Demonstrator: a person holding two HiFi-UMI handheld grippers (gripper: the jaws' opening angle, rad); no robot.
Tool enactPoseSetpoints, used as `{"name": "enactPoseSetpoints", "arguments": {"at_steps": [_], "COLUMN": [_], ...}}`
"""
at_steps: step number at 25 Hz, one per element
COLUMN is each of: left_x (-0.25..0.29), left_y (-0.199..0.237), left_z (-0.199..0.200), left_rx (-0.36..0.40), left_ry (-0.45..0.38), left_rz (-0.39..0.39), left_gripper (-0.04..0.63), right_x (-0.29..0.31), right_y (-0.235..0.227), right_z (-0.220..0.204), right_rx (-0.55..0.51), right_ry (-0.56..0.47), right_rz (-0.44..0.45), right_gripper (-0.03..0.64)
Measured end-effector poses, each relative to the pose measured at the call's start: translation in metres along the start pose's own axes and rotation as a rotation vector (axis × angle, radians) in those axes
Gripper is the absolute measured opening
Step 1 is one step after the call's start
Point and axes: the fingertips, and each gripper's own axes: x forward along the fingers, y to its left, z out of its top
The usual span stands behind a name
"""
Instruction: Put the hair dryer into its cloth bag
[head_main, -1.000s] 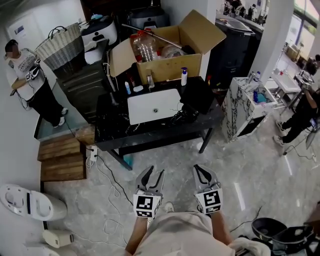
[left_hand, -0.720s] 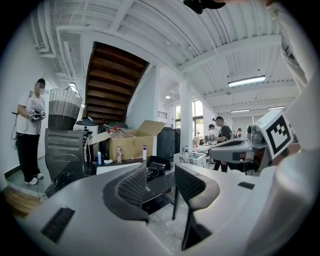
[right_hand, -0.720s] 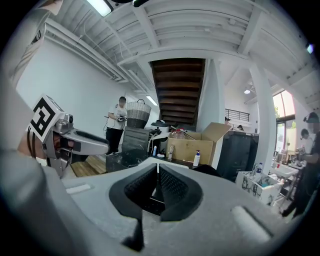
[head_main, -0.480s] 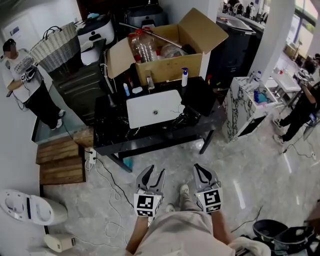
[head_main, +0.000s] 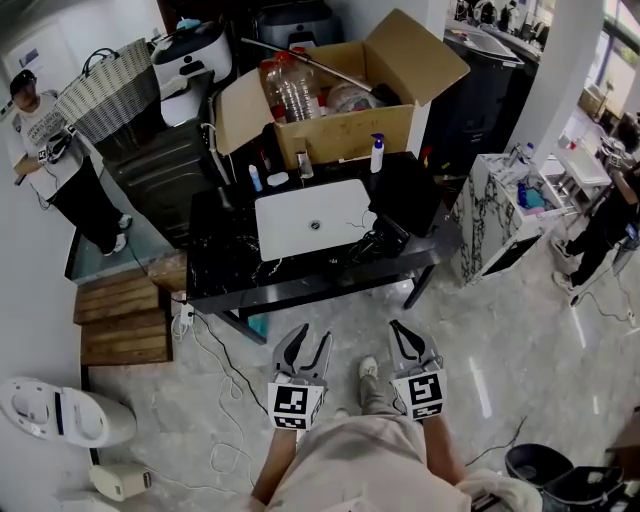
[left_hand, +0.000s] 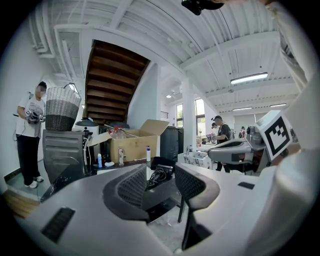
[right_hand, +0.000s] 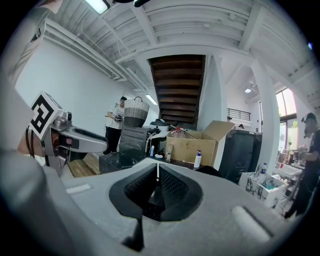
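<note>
- Hovering over the floor on the near side of the table (head_main: 220, 250), both grippers are held side by side, well apart from it.
- Left gripper (head_main: 312, 336): jaws are seen slightly apart, with nothing between them.
- Right gripper (head_main: 398, 332): jaws are closed together, empty.
- Hair dryer (head_main: 378, 240) is laid on the table's right part, just beside a black bag (head_main: 405, 195) and right of a white basin (head_main: 310, 215).

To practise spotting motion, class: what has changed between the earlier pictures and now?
The person has stepped toward the black table, carrying the left claw and right claw forward. Nothing was grasped or released. The hair dryer lies unmoved on the table.
</note>
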Motion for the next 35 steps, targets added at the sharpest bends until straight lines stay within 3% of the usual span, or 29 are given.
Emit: {"name": "enactPoseSetpoints", "arguments": {"at_steps": [35], "left_x": [0.206], "left_y": [0.026], "left_z": [0.054], "left_rx": [-0.015], "left_ry": [0.030], "left_rz": [0.086], "left_gripper": [0.176], "right_x": [0.157], "right_y": [-0.162], "right_z": [0.024], "right_rx": [-0.003], "right_ry": [-0.006], "right_rz": [0.109], "right_gripper": [0.011]}}
